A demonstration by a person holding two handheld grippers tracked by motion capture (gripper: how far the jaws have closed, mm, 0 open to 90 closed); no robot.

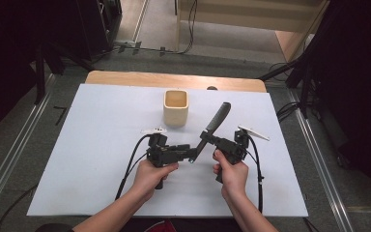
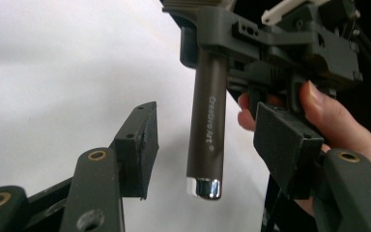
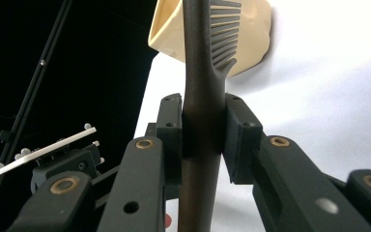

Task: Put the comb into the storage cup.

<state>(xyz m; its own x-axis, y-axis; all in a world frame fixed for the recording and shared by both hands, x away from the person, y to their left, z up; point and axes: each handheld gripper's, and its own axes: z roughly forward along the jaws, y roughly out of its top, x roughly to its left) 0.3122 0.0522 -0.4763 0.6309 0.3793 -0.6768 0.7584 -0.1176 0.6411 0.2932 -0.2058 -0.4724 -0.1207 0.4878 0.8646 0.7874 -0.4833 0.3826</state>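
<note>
I clamp right gripper (image 3: 204, 140) on brush (image 1: 215, 123) mid-handle, bristles toward 1 o'clock; left gripper (image 2: 207, 145) gapes, empty. Stiff, light, slick handle — grip near bristles.

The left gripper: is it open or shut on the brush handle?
Open. The left gripper has its pads standing apart on both sides of the brush handle, with gaps visible.

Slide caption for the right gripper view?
Right gripper clamps a dark brush by its handle, bristle end toward the cream cup.
</note>
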